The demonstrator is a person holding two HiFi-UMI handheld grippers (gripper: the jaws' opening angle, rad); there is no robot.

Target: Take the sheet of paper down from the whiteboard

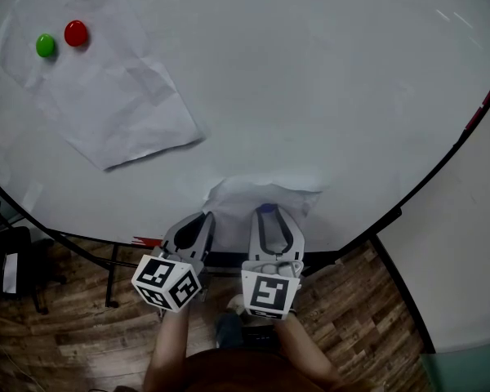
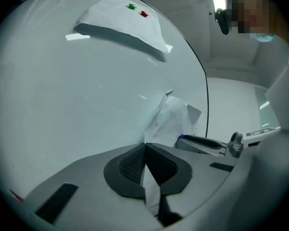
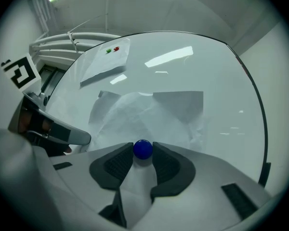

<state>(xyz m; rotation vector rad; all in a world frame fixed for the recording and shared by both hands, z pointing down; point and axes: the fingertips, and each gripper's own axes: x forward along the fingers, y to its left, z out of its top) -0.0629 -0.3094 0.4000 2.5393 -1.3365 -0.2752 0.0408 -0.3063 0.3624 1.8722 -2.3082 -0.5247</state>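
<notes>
A crumpled white sheet of paper point(image 1: 261, 191) lies against the whiteboard point(image 1: 327, 80) near its lower edge. My left gripper point(image 1: 199, 219) is shut on the sheet's left edge; in the left gripper view a strip of paper point(image 2: 173, 117) runs between the closed pads point(image 2: 135, 165). My right gripper point(image 1: 269, 214) holds a small blue magnet point(image 3: 143, 149) between its fingertips, right on the sheet point(image 3: 149, 112). Both pads touch the magnet. The two grippers stand side by side, pointing at the board.
A second, larger sheet point(image 1: 106, 96) hangs at the board's upper left under a green magnet point(image 1: 46, 45) and a red magnet point(image 1: 76, 33). The board's dark frame point(image 1: 441, 166) curves past on the right. A dark chair point(image 1: 8, 260) stands on the wooden floor at left.
</notes>
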